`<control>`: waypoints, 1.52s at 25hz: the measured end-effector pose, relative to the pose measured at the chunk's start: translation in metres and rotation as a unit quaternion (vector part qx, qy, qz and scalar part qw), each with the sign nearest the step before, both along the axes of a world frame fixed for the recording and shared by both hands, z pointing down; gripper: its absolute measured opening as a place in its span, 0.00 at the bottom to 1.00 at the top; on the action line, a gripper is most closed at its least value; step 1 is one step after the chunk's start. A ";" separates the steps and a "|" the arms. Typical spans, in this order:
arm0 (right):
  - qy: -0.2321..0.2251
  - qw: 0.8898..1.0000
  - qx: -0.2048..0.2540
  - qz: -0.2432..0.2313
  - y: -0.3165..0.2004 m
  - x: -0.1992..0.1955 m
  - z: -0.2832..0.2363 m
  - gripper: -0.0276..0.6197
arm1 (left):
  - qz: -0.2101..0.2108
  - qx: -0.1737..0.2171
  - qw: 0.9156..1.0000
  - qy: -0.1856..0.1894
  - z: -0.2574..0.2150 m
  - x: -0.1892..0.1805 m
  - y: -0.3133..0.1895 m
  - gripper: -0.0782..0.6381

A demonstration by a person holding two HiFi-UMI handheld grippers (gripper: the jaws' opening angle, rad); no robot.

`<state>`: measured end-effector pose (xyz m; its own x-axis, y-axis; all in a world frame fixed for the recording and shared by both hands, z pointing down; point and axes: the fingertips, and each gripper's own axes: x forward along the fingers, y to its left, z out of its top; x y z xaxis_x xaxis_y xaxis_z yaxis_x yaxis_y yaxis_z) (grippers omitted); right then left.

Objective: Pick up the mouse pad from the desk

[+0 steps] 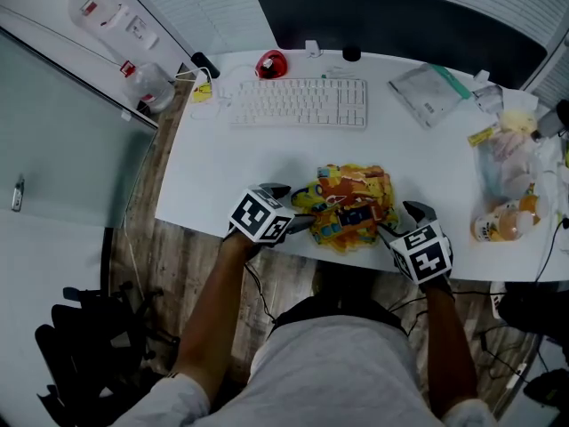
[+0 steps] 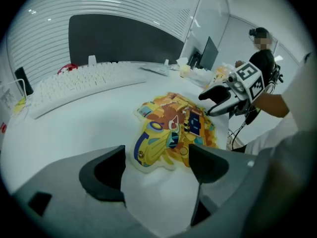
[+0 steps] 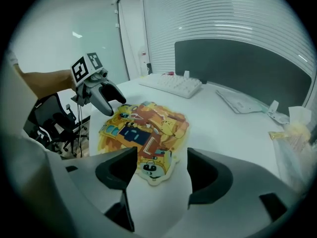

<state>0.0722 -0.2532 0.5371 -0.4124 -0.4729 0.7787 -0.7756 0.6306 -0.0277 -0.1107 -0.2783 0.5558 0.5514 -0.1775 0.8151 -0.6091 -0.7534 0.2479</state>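
Observation:
A colourful yellow and orange mouse pad (image 1: 348, 205) with an irregular outline lies flat on the white desk (image 1: 222, 167), close to its front edge. My left gripper (image 1: 293, 205) stands open at the pad's left edge. In the left gripper view the mouse pad (image 2: 173, 128) lies just ahead of the left gripper (image 2: 156, 170), with nothing between the jaws. My right gripper (image 1: 398, 221) stands open at the pad's right edge. In the right gripper view a tip of the pad (image 3: 143, 133) reaches toward the gap of the right gripper (image 3: 161, 175), unpinched.
A white keyboard (image 1: 300, 103) lies further back, with a red object (image 1: 271, 63) behind it. A flat packet (image 1: 431, 92) and plastic bags (image 1: 507, 185) sit at the right. A dark partition (image 1: 400, 20) closes the desk's far side. An office chair (image 1: 89, 345) stands on the floor at left.

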 end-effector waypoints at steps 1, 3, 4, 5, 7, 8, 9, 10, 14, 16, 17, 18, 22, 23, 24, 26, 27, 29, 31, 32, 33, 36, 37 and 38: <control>0.001 1.000 -0.003 0.006 -0.002 0.001 0.002 0.47 | -0.003 -0.001 1.000 0.002 0.000 0.000 0.000 0.66; 0.002 1.000 -0.012 0.017 -0.004 0.001 0.007 0.47 | -0.005 0.000 1.000 -0.004 0.000 0.001 -0.001 0.66; 0.004 1.000 -0.017 0.022 -0.005 0.000 0.009 0.48 | -0.004 0.003 1.000 -0.012 0.000 0.001 -0.001 0.66; 0.006 0.999 -0.020 0.027 -0.005 -0.001 0.010 0.48 | -0.002 0.008 1.000 -0.021 0.001 0.001 0.000 0.66; 0.008 0.999 -0.025 0.038 -0.006 -0.003 0.013 0.48 | -0.001 0.018 0.999 -0.036 0.003 0.002 0.001 0.66; 0.007 0.999 -0.026 0.043 -0.006 -0.003 0.013 0.48 | -0.003 0.022 0.999 -0.040 0.003 0.003 0.001 0.66; 0.005 0.998 -0.026 0.049 -0.006 -0.004 0.014 0.48 | -0.006 0.026 0.999 -0.041 0.004 0.003 0.001 0.66; 0.003 0.998 -0.026 0.053 -0.006 -0.004 0.014 0.48 | -0.010 0.029 0.999 -0.041 0.004 0.004 0.001 0.66; -0.011 0.998 -0.022 0.061 -0.005 -0.011 0.012 0.48 | -0.024 0.035 0.998 -0.041 0.004 0.006 0.002 0.66; -0.017 0.997 -0.019 0.067 -0.005 -0.013 0.012 0.48 | -0.030 0.039 0.998 -0.041 0.004 0.007 0.002 0.66; -0.022 0.997 -0.018 0.070 -0.005 -0.013 0.012 0.48 | -0.032 0.042 0.998 -0.040 0.006 0.007 0.001 0.66; -0.029 0.997 -0.019 0.074 -0.005 -0.013 0.011 0.48 | -0.033 0.047 0.998 -0.037 0.008 0.007 0.000 0.66; -0.060 0.994 -0.026 0.083 -0.005 -0.017 0.008 0.48 | -0.043 0.066 0.996 -0.031 0.012 0.006 -0.005 0.66; -0.061 0.994 -0.026 0.083 -0.005 -0.018 0.008 0.48 | -0.042 0.074 0.996 -0.028 0.017 0.005 -0.009 0.66; -0.059 0.995 -0.024 0.082 -0.005 -0.019 0.008 0.48 | -0.040 0.077 0.996 -0.027 0.019 0.004 -0.010 0.65; -0.052 0.995 -0.020 0.077 -0.004 -0.021 0.009 0.48 | -0.041 0.066 0.997 -0.025 0.014 0.004 -0.007 0.62; -0.050 0.996 -0.019 0.075 -0.004 -0.022 0.009 0.48 | -0.043 0.056 0.997 -0.022 0.011 0.004 -0.005 0.60; -0.047 0.996 -0.017 0.071 -0.004 -0.023 0.010 0.48 | -0.045 0.047 0.998 -0.018 0.003 0.005 -0.003 0.57; -0.045 0.996 -0.017 0.070 -0.004 -0.023 0.010 0.48 | -0.045 0.042 0.998 -0.011 -0.001 0.007 -0.002 0.52; -0.045 0.996 -0.016 0.070 -0.004 -0.023 0.010 0.48 | -0.044 0.040 0.998 -0.005 -0.002 0.008 -0.001 0.50; -0.045 0.996 -0.016 0.070 -0.005 -0.023 0.010 0.48 | -0.043 0.039 0.998 0.002 -0.003 0.009 0.000 0.48; -0.044 0.997 -0.015 0.068 -0.005 -0.022 0.010 0.48 | -0.044 0.047 0.998 0.023 -0.009 0.010 0.000 0.44; -0.044 0.997 -0.015 0.066 -0.005 -0.022 0.010 0.48 | -0.043 0.054 0.997 0.031 -0.012 0.011 -0.001 0.43; -0.045 0.997 -0.016 0.064 -0.005 -0.022 0.009 0.48 | -0.040 0.062 0.996 0.039 -0.017 0.012 -0.002 0.41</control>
<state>0.0500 -0.2578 0.5464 -0.4191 -0.5026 0.7561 -0.8434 0.5240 -0.1192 -0.0991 -0.2798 0.5391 0.5924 -0.3210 0.7389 -0.6513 -0.7306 0.2048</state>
